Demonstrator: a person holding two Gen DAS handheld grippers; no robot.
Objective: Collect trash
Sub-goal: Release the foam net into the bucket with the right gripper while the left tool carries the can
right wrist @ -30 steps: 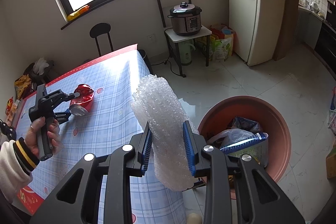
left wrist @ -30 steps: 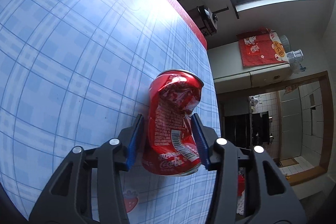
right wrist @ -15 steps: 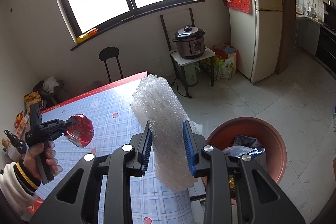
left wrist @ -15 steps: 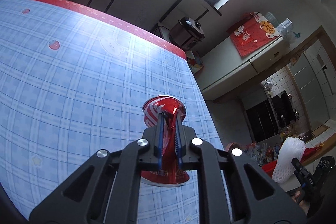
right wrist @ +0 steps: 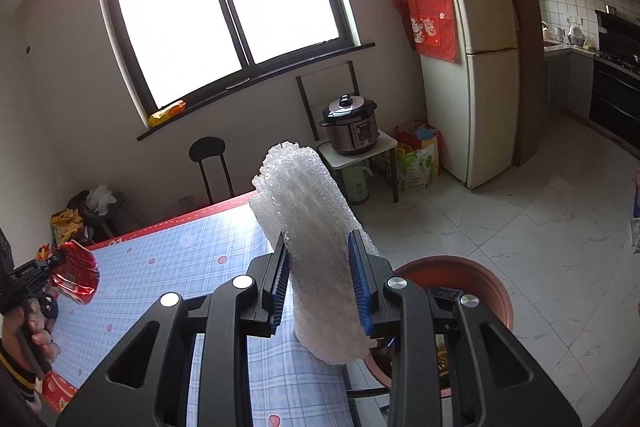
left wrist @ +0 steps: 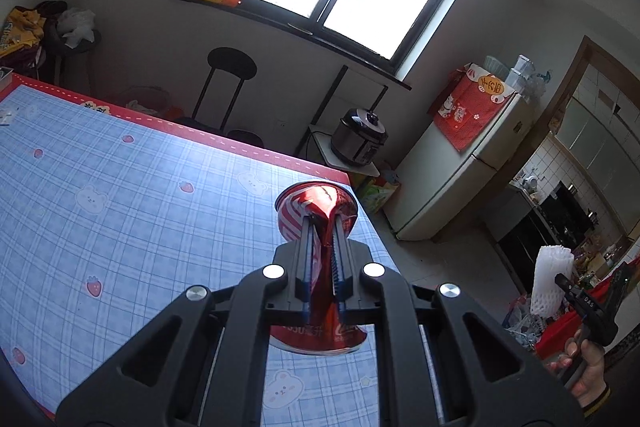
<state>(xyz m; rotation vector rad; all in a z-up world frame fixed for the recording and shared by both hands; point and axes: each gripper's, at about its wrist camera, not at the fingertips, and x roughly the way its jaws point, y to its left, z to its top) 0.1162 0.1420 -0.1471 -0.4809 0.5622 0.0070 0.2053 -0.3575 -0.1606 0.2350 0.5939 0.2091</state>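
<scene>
L gripper [left wrist: 323, 227] jaws nearly shut, pinching a red can [left wrist: 316, 211] crushed flat between the pads, held in the air above the blue checked table [left wrist: 120, 211]. R gripper [right wrist: 320, 263] jaws narrow, clamped on a bubble-wrap roll [right wrist: 308, 211] standing upright between the pads, over the table edge. Brown bin [right wrist: 476, 275] w/ trash sits on the floor just beside the table, below & right of the roll.

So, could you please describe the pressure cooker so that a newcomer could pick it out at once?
Start at the big window and drop to the wall below its right end, left of the cream fridge. There a small white side table holds the pressure cooker. It is the only round, dark-lidded steel pot there, with a front control panel.
</scene>
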